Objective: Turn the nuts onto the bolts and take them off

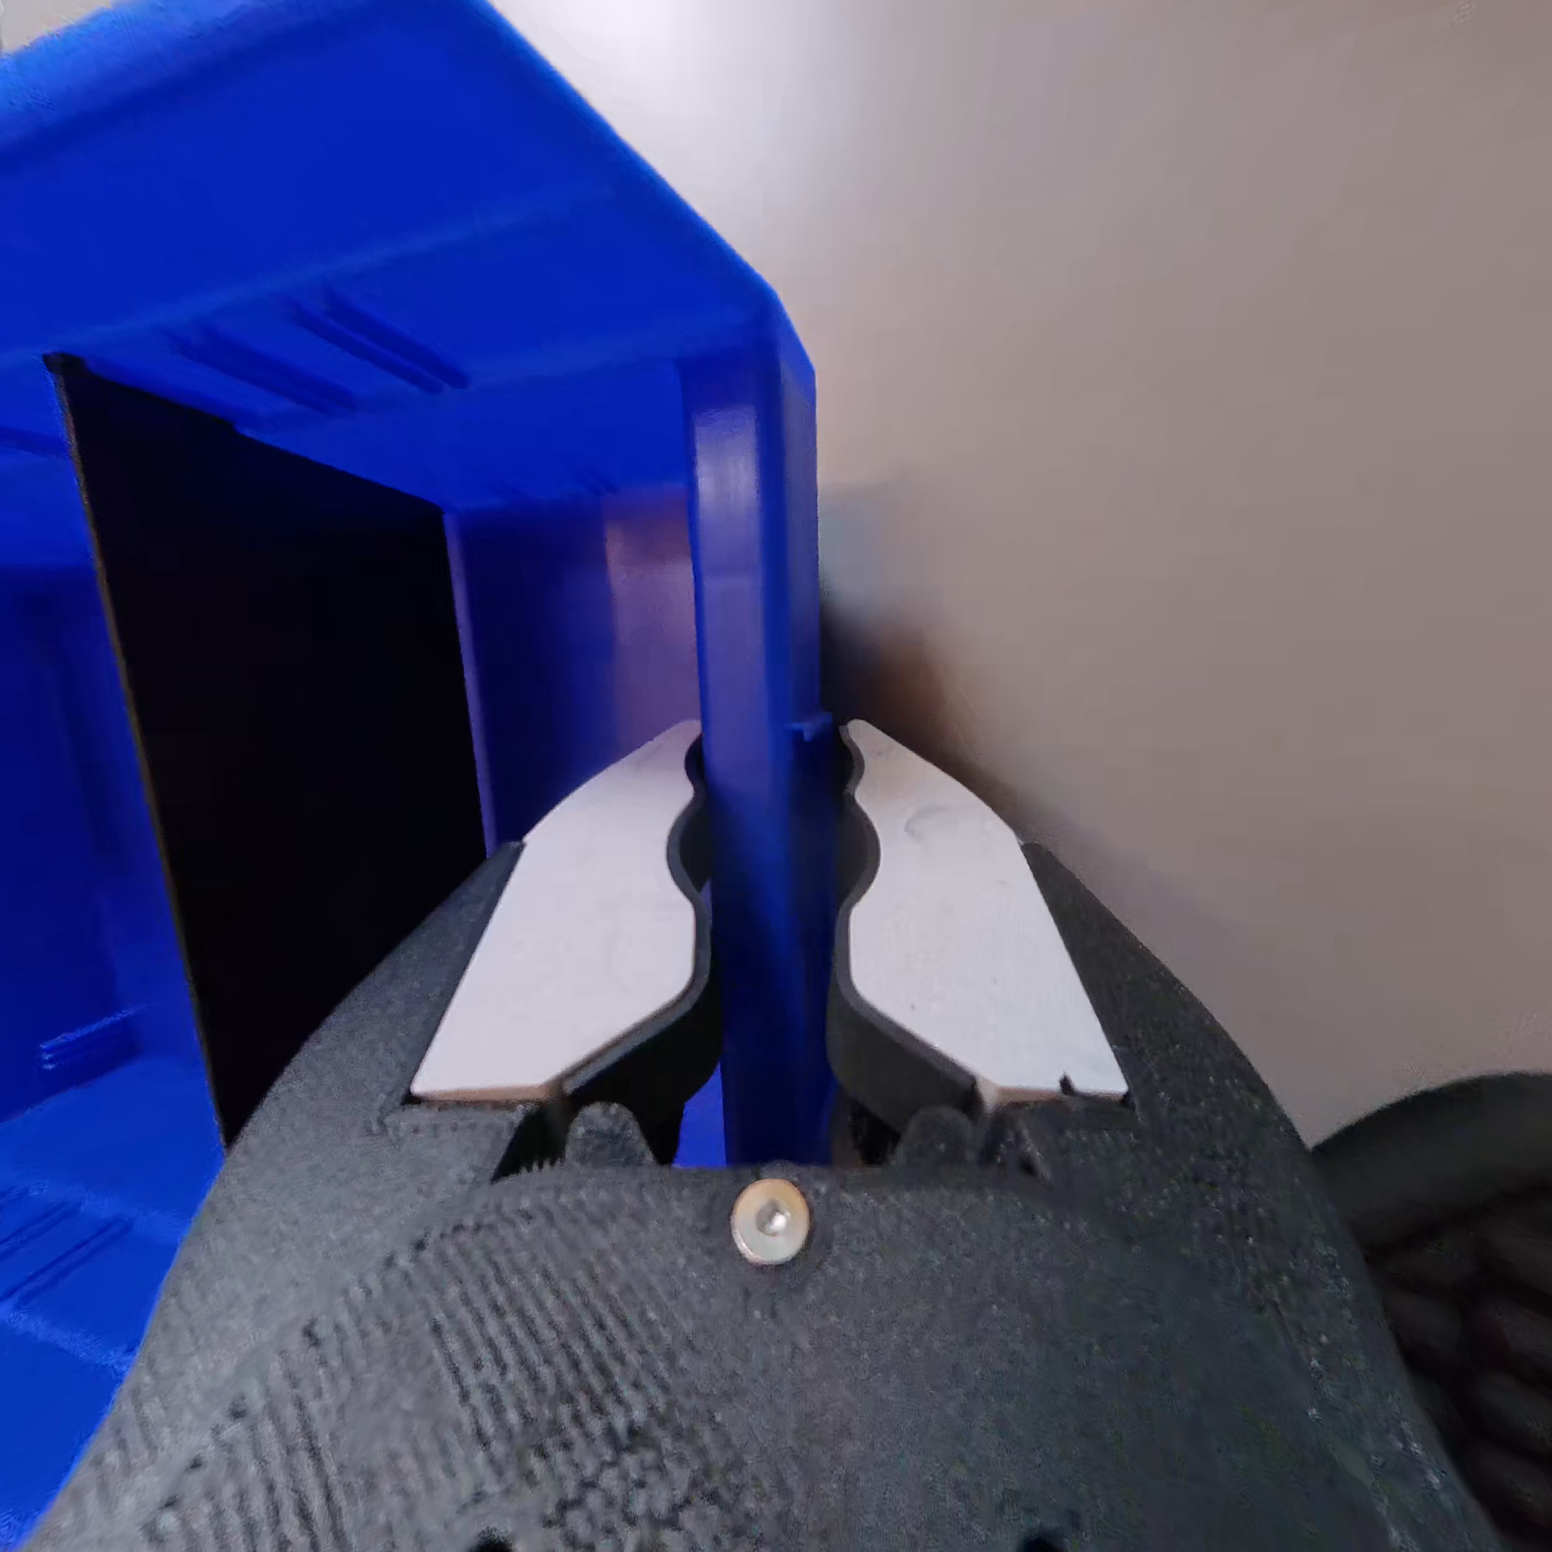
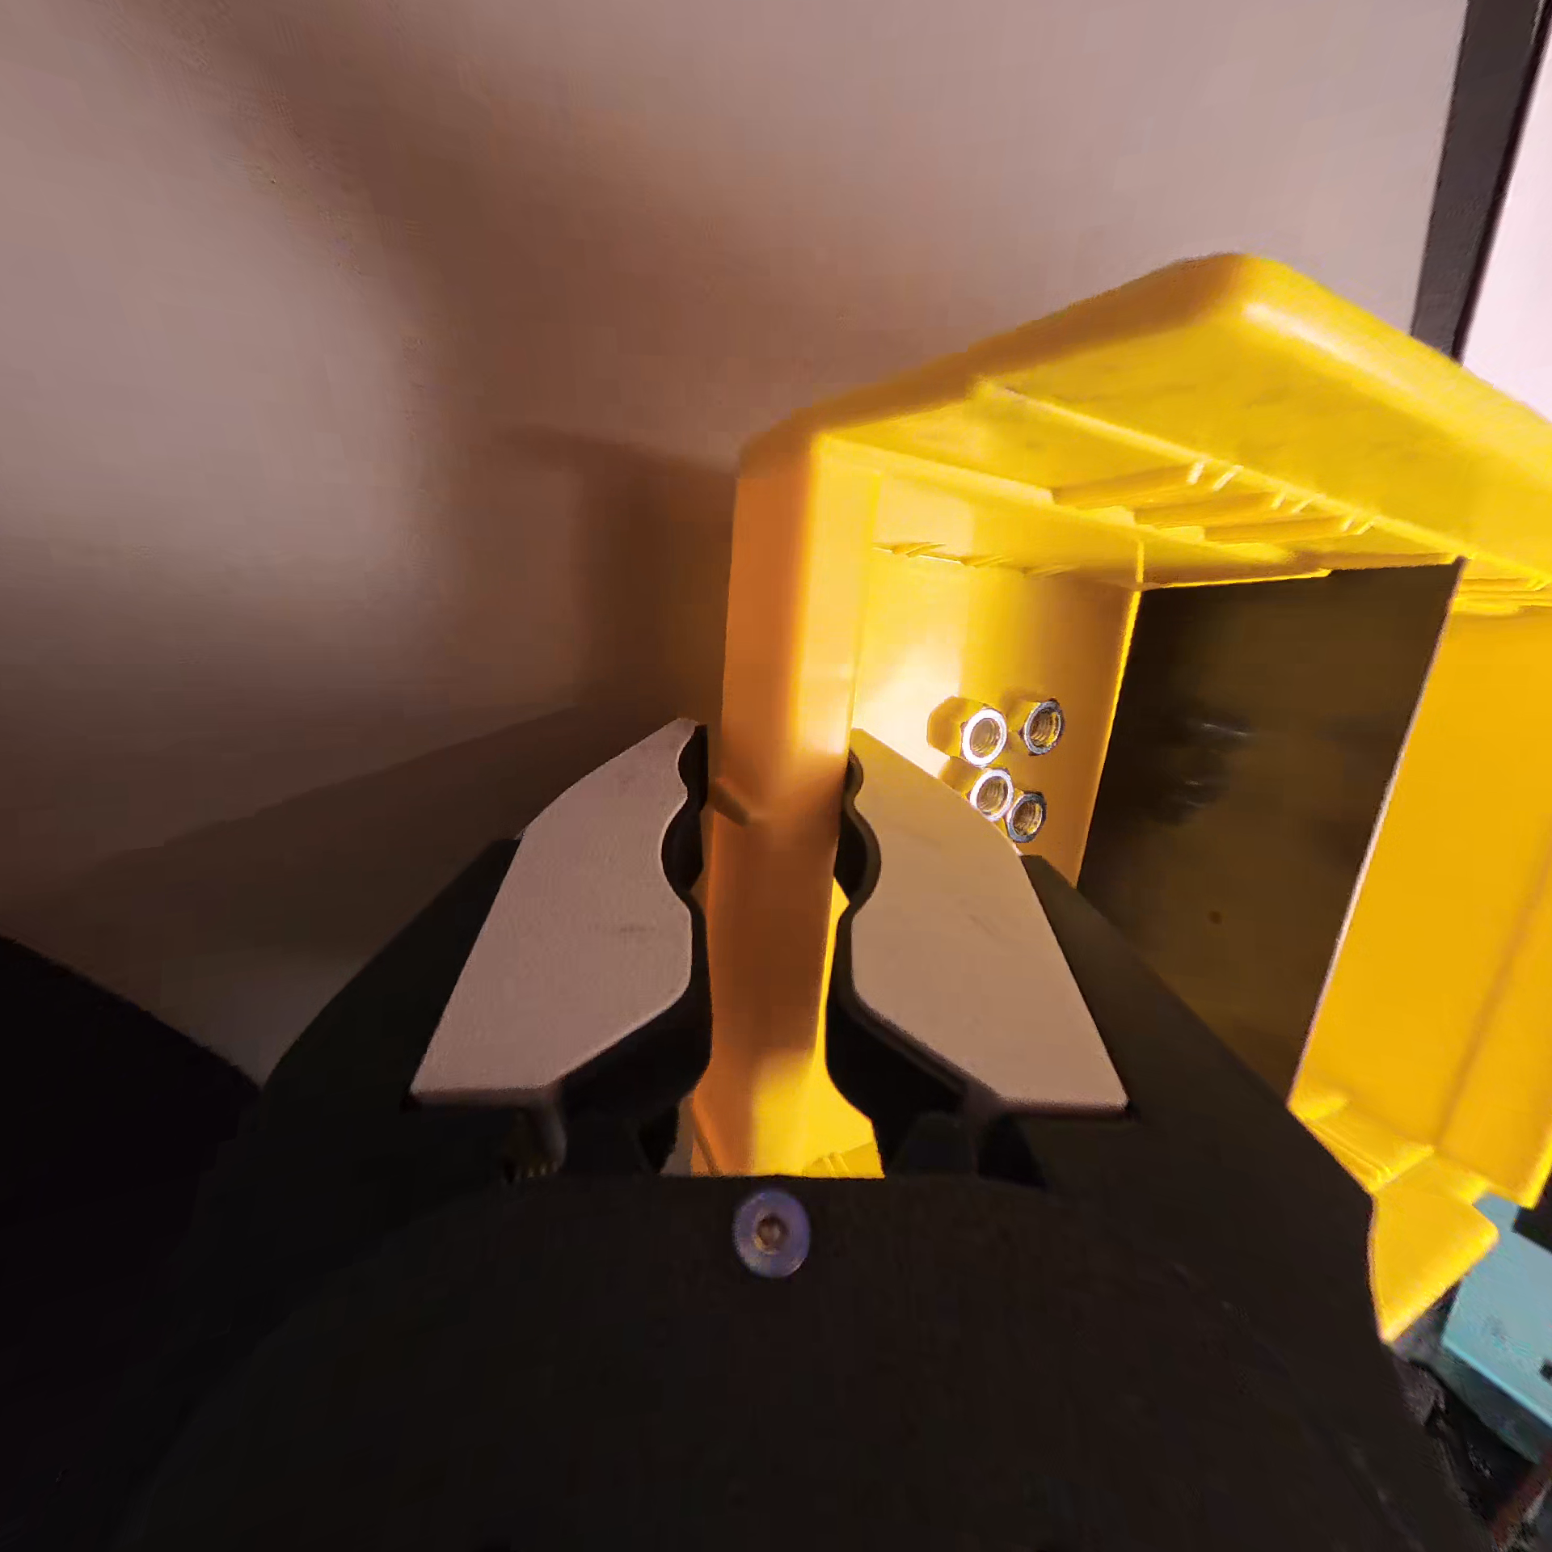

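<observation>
A: What did each tool have hold of?

B: The left gripper [image 1: 766, 848] was clamped on the wall of a blue plastic bin [image 1: 403, 277]; the right gripper [image 2: 768, 848] pinched a yellow plastic bin [image 2: 1176, 403].

A: And the nuts?

B: Four steel hex nuts [image 2: 1004, 768] lay inside the yellow one, just right of the right gripper's fingers. The blue bin's dark interior hid any bolts.

Workshop-like: blue parts bin [image 1: 353, 252], yellow bin [image 2: 1218, 437] holding nuts [image 2: 1004, 768].

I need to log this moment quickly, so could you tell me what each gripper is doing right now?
Left gripper: closed on the blue bin's wall.
Right gripper: closed on the yellow bin's wall.
</observation>
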Tool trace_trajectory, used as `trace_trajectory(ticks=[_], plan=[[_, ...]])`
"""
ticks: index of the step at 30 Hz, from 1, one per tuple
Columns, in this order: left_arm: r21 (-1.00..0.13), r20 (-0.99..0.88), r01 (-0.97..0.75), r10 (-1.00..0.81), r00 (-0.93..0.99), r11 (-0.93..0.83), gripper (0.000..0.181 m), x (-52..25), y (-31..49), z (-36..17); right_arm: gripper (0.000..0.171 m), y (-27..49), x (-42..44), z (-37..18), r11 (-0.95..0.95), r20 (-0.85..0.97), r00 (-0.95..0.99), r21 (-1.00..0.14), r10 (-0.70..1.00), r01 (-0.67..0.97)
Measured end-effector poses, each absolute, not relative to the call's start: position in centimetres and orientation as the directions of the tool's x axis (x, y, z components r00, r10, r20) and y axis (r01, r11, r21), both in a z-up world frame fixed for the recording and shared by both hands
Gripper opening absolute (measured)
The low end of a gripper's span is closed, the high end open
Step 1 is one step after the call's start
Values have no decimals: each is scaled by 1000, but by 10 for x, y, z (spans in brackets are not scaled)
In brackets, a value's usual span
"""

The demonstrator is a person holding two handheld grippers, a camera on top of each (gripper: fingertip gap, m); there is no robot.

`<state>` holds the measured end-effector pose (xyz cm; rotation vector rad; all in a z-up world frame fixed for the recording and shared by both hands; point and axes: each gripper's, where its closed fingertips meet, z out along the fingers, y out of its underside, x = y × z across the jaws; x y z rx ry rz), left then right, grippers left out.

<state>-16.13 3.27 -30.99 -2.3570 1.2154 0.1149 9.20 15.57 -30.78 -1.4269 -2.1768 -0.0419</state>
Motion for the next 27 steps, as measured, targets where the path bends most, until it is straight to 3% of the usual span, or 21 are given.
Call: trace_trajectory(ticks=[7,10,13,16,20,24,27], plan=[[-394,-413,-894,-827,381,-215,29,-85,79,-305,31,97,78,-298,543,516,-341,-312,786,780],[-477,-488,-860,-758,432,-183,32,-77,99,-291,39,77,80,-259,481,529,-192,-487,826,729],[-687,-444,-708,-678,585,-160,31,-64,95,-254,36,85,113,-208,318,492,111,-701,864,638],[-875,-137,-411,-683,717,-255,38,-32,72,-234,35,118,174,-190,73,336,471,-867,816,493],[-940,40,-171,-593,804,-295,60,10,66,-233,53,148,223,-224,-161,132,709,-930,692,330],[-943,128,-36,-460,879,-330,62,36,85,-245,53,159,207,-252,-237,50,732,-929,680,284],[-937,162,19,-383,910,-349,54,44,104,-257,47,173,198,-257,-278,35,740,-914,672,296]])
